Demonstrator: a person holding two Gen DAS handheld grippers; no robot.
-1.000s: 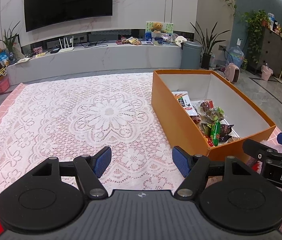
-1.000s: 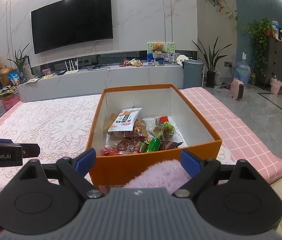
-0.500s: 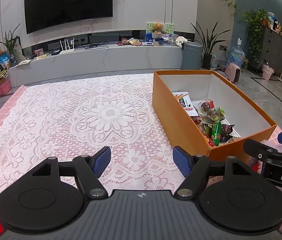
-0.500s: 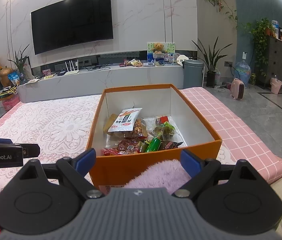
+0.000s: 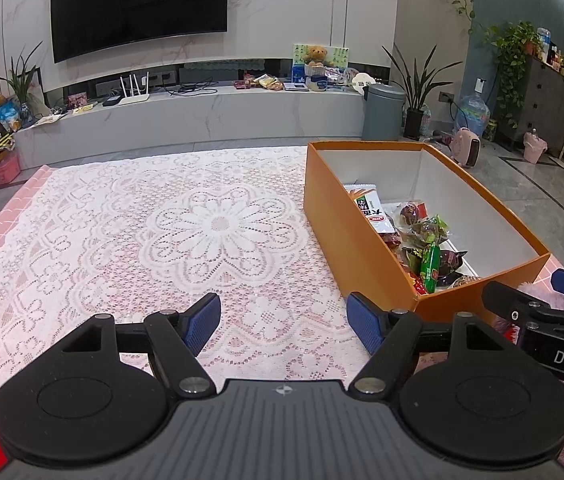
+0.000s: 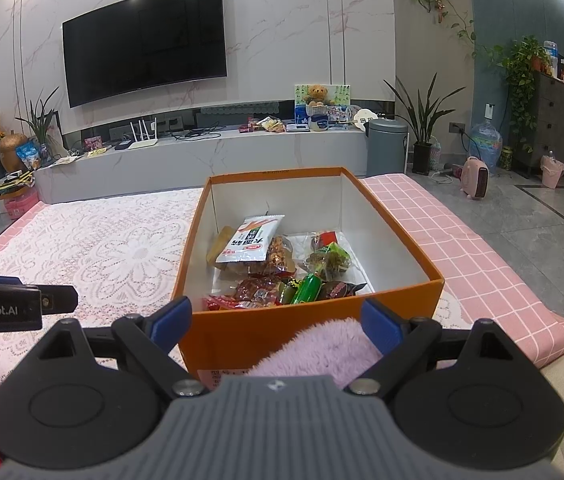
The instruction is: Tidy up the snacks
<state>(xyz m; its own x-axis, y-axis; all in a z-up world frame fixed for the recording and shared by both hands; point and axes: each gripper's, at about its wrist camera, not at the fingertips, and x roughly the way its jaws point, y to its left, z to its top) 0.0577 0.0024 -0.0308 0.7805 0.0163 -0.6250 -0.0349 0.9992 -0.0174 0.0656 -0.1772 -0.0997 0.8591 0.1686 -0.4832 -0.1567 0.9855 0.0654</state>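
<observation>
Orange box point(image 6: 310, 332) on lace cloth point(image 5: 130, 232), snacks point(image 6: 278, 268) piled inside toward near end. Left gripper point(image 5: 283, 322) spread wide, empty, over cloth left of box. Right gripper point(image 6: 277, 322) spread wide, empty, before box's near wall, above pink fluffy fabric point(image 6: 322, 348).

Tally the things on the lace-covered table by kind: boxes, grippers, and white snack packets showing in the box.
Orange box: 1
Grippers: 2, the left gripper and the right gripper
White snack packet: 1
Total: 4
</observation>
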